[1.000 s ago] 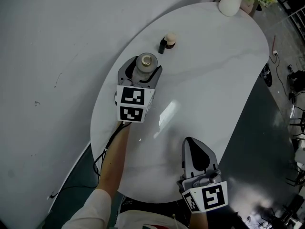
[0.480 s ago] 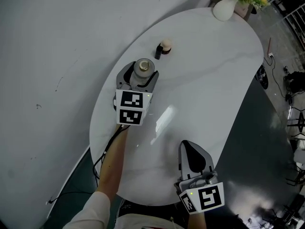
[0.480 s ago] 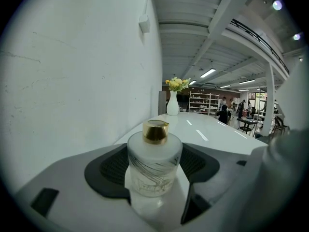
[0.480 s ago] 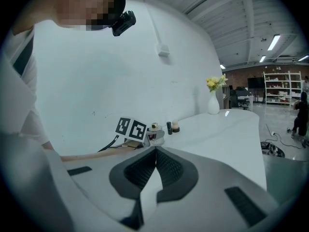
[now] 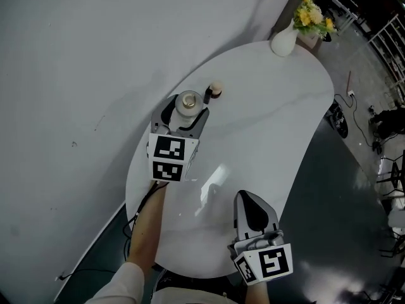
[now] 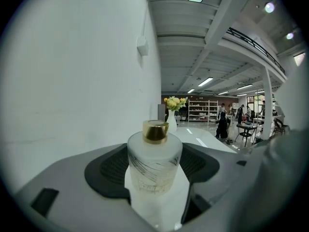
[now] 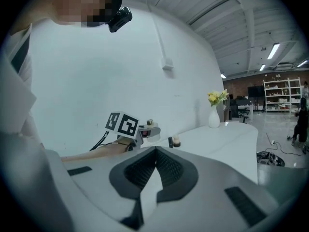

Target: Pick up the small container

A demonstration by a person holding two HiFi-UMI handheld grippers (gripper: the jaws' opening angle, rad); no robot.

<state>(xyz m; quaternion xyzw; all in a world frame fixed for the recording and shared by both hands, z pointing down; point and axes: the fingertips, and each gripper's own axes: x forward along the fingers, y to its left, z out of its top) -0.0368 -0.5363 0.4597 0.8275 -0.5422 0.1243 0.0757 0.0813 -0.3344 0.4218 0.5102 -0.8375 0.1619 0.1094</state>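
A frosted glass bottle (image 5: 188, 101) with a gold cap sits between the jaws of my left gripper (image 5: 188, 104), which is shut on it over the table's left side. In the left gripper view the bottle (image 6: 154, 166) stands upright, with a dark pad pressed against each side. Whether it rests on the table or hangs just above it, I cannot tell. A small dark-and-beige object (image 5: 212, 92) stands just beyond it. My right gripper (image 5: 248, 201) is shut and empty near the table's front edge, its pads (image 7: 155, 151) touching.
The white oval table (image 5: 272, 119) is bounded by a white wall on the left and dark floor on the right. A white vase of yellow flowers (image 5: 285, 40) stands at its far end. A person's bare forearm (image 5: 149, 223) reaches from the front edge.
The head view has swung, so the table sits lower and further left. My left gripper still holds the bottle, which now appears closer to the small dark object. The right gripper has barely moved.
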